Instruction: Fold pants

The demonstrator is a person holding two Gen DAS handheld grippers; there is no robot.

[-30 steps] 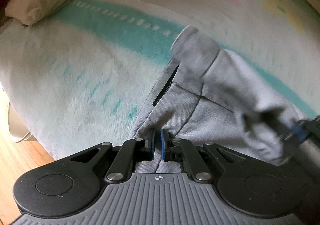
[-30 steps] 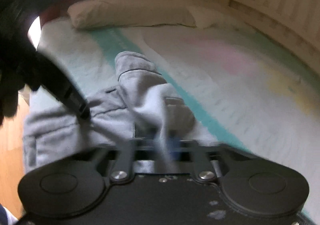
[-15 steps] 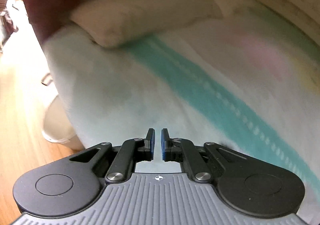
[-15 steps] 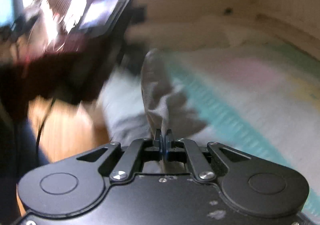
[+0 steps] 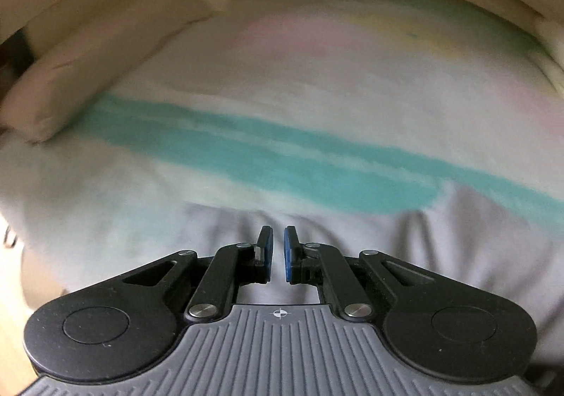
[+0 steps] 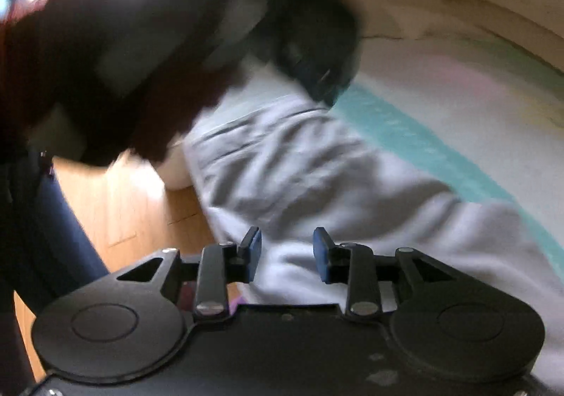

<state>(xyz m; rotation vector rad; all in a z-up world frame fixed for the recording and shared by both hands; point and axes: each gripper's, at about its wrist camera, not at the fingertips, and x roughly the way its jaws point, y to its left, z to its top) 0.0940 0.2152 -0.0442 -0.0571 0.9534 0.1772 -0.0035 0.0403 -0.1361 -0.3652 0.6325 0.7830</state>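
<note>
A pillow (image 5: pixel 88 78) lies far ahead-left of the left gripper (image 5: pixel 277 251), whose jaws are together, pinching nothing. The grey pants (image 6: pixel 299 177) are rumpled on the blanket (image 5: pixel 282 156), under and ahead of both grippers. Only the right view catches a dark sleeve (image 6: pixel 123 54) looming ahead-left. The right gripper (image 6: pixel 287 251) has just been opening, jaws apart over the cloth.

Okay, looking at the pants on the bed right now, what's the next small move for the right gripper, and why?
Probably lift the right gripper clear of the grey pants. Its jaws have just been opening, the pads press on nothing, and the fabric lies slack on the blanket, so this fold looks released.
</note>
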